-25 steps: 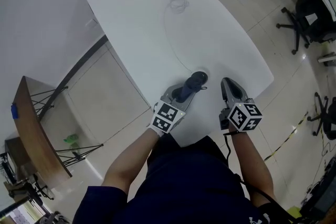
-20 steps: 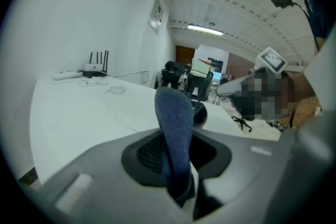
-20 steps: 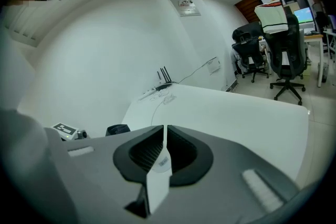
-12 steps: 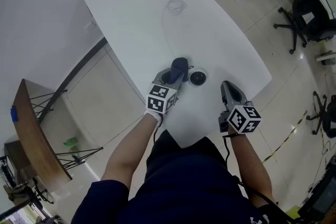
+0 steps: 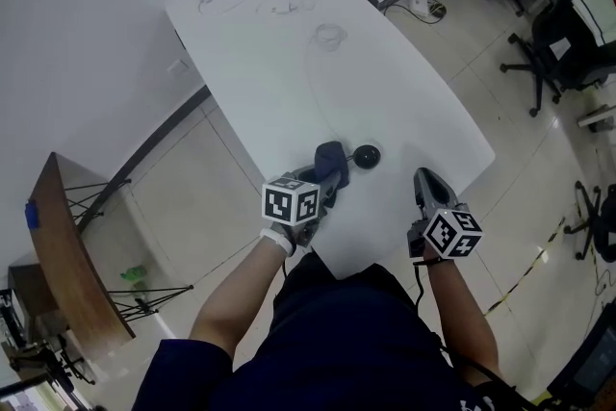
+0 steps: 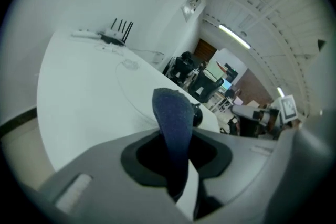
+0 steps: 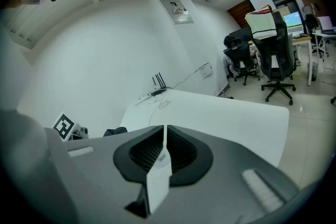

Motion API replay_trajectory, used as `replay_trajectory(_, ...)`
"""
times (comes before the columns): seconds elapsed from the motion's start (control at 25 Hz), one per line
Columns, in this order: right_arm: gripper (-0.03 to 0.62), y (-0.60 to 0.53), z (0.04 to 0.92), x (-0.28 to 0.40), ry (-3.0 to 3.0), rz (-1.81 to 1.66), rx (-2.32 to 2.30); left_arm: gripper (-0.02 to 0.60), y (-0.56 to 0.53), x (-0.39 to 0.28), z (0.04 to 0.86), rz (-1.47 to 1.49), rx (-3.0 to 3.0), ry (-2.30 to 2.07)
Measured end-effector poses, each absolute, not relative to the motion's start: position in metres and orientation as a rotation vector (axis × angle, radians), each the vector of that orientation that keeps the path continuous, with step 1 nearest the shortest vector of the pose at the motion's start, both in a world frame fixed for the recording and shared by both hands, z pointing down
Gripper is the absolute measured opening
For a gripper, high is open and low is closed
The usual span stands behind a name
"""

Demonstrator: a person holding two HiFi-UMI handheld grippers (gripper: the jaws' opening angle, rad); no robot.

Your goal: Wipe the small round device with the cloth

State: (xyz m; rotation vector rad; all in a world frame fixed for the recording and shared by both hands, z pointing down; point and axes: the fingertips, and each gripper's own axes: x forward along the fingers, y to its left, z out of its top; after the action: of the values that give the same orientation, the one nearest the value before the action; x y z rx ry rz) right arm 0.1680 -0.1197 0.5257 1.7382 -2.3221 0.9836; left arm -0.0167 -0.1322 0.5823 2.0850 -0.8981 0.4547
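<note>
1 small gap separates the small round device (image 5: 366,155), sitting on the desk (image 5: 385,91), from the cloth (image 5: 330,157) pinched in the left tongs (image 5: 320,180) just to its left, while the right tongs (image 5: 424,178), pressed together on nothing, stand farther off.

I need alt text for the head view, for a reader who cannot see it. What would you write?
Seen from above, the left claw grips a dark blue cloth right beside a small round black device at the near end of a white table. The right claw is shut and empty, to the device's right.
</note>
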Motion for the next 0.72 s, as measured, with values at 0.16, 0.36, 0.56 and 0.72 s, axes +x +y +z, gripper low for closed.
replay_trajectory(0.16,0.026,-0.115,0.525,0.163,-2.327,0.967,1.731,0.097,-0.097,-0.009,0.600,0.459,1.925,-0.696)
replay_trajectory(0.36,0.026,-0.104,0.525,0.155,-2.333,0.947,1.701,0.103,-0.088,-0.030,0.657,0.568,1.706,-0.676)
replay_trajectory(0.56,0.026,-0.099,0.519,0.155,-2.329,0.920,1.699,0.219,-0.117,-0.049,0.666,0.785,1.861,-0.880)
replay_trajectory(0.72,0.026,-0.095,0.519,0.153,-2.320,0.924,1.693,0.270,-0.131,-0.061,0.650,0.860,2.004,-1.043)
